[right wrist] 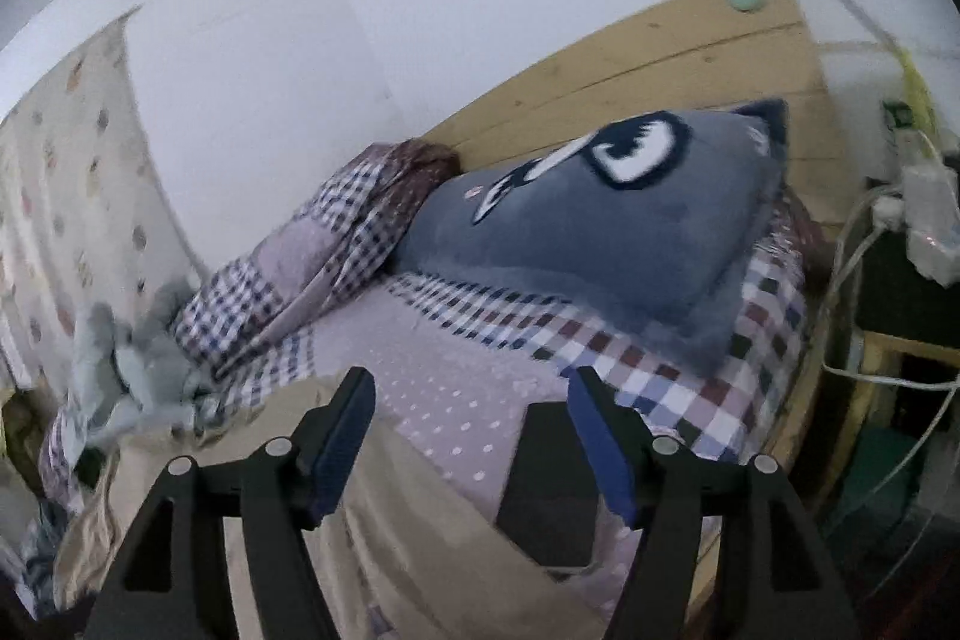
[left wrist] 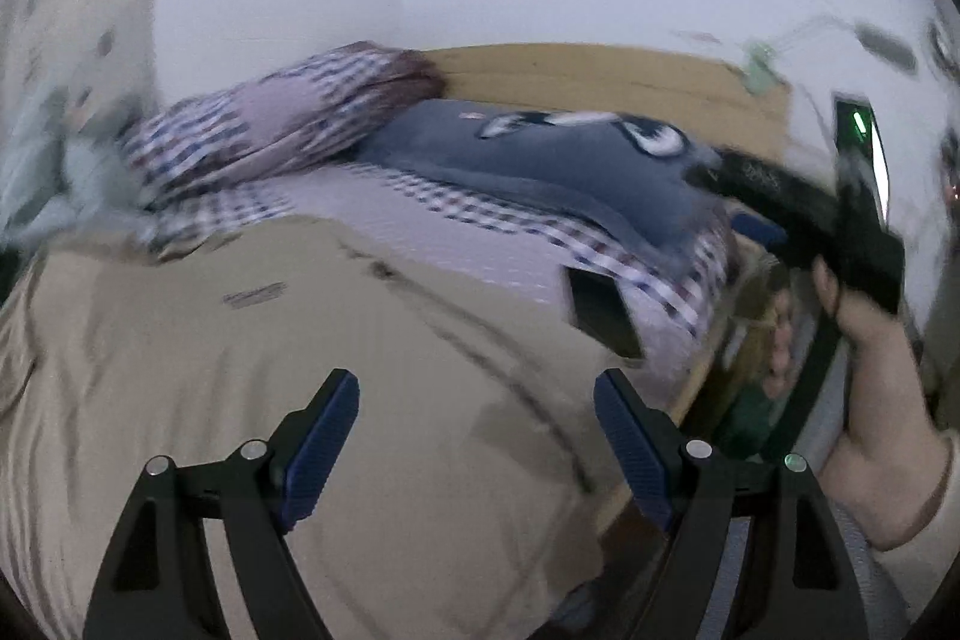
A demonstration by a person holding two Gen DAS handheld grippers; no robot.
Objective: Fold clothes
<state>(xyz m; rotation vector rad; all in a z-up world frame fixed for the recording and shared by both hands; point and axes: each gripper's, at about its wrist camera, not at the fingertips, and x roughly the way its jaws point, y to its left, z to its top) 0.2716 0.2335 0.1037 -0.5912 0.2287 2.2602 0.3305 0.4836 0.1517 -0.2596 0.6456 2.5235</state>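
Roughly speaking, the job looks somewhere in its middle, though one moment cannot fix that. Starting at the far left of the bed, a crumpled pale blue-grey cloth [right wrist: 129, 370] lies bunched against the dotted curtain [right wrist: 66, 160], not folded in any way I can see. Next to it a checked quilt [right wrist: 336, 244] is rolled up loosely along the wall. Toward the middle, a beige garment [left wrist: 270, 400] is spread fairly flat over the checked bedsheet [right wrist: 660, 358], with seams and soft wrinkles across it; its outline fits either a piece laid out for folding or one already partly doubled over, and I cannot tell which.

The left gripper [left wrist: 477, 451] hovers over the beige garment with its jaws wide and nothing between them. The right gripper [right wrist: 471, 439] is likewise spread wide and empty, at the garment's far edge. A black rectangle [right wrist: 549, 484] lies on the sheet there; what it is stays unclear. A grey cat-face pillow [right wrist: 600, 244] sits by the wooden headboard [right wrist: 690, 40].

Motion blur softens both views, and the garment's near edges are cut off by the frame. At far right, the person's right hand [left wrist: 870, 370] grips the other tool's handle.
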